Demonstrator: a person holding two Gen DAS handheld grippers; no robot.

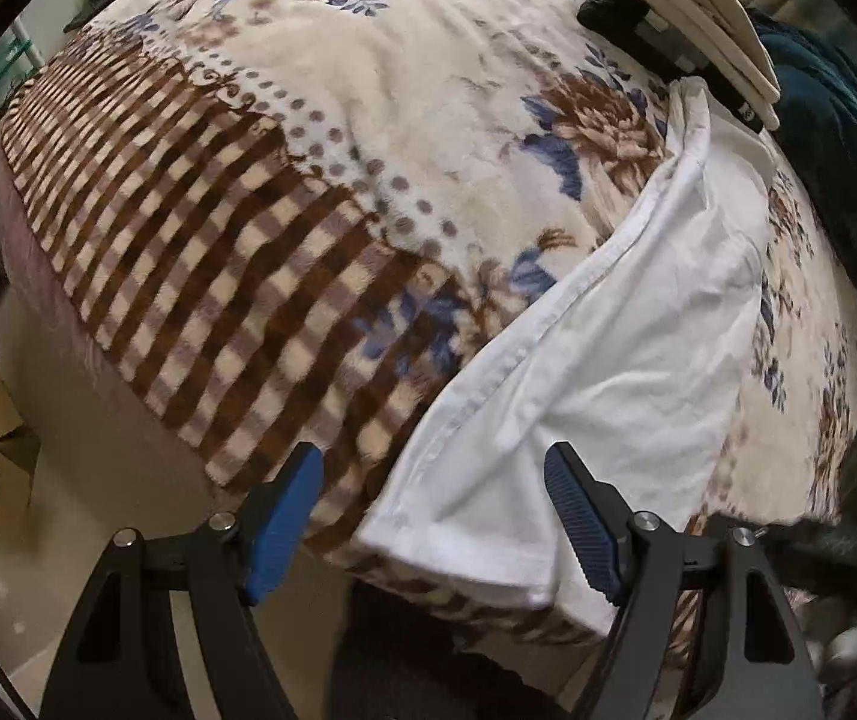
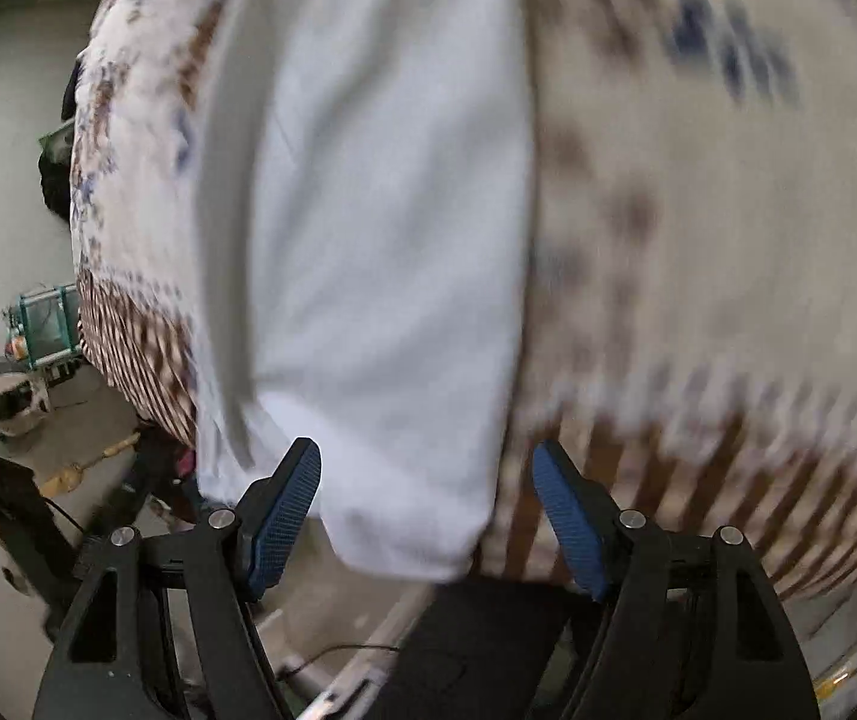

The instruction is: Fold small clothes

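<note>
A white garment (image 1: 608, 348) lies folded lengthwise on a flowered and checked blanket (image 1: 320, 180) that covers a bed. Its near end hangs a little over the bed's front edge. My left gripper (image 1: 431, 516) is open and empty, just above that near end, with its blue pads on either side of the hem. The right wrist view is blurred. There the same white garment (image 2: 380, 240) runs away from me as a long strip. My right gripper (image 2: 425, 510) is open and empty over its near end.
A stack of folded cream clothes (image 1: 704, 18) and a dark teal blanket (image 1: 836, 138) lie at the bed's far right. Cardboard boxes (image 1: 2, 450) stand on the floor at the left. A round fan (image 2: 2, 414) and a teal crate (image 2: 44, 324) stand on the floor.
</note>
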